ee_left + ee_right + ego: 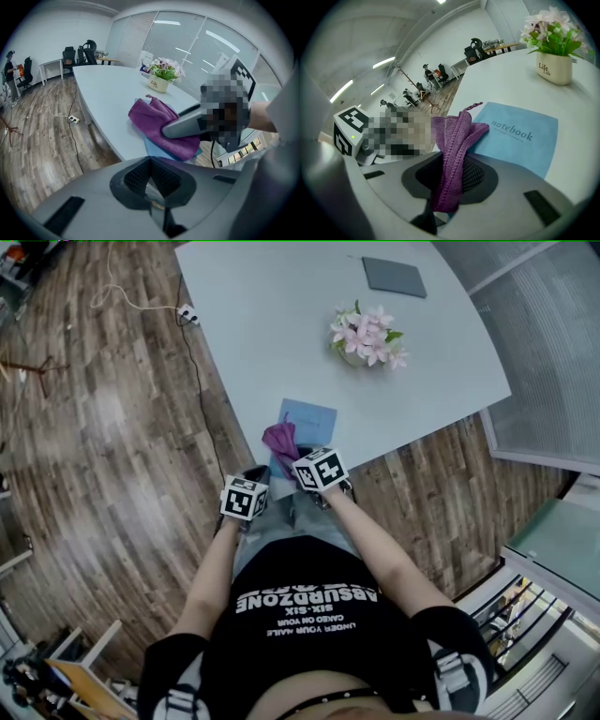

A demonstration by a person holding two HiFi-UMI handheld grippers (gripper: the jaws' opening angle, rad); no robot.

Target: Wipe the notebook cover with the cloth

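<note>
The light blue notebook (309,420) (520,136) lies near the front edge of the pale grey table (262,334). A purple cloth (279,439) (454,140) hangs bunched over the notebook's near left corner, pinched in my right gripper (291,460) (450,180), which is shut on it. The left gripper view shows the cloth (157,122) resting on the notebook (152,147) with a right gripper finger (187,126) on top of it. My left gripper (255,474) (152,187) hovers off the table's edge, left of the cloth, shut and holding nothing.
A pot of pink flowers (366,334) (553,65) stands on the table beyond the notebook. A dark grey flat item (394,277) lies at the far end. A power strip and cable (186,312) lie on the wooden floor to the left. Chairs and desks stand far off.
</note>
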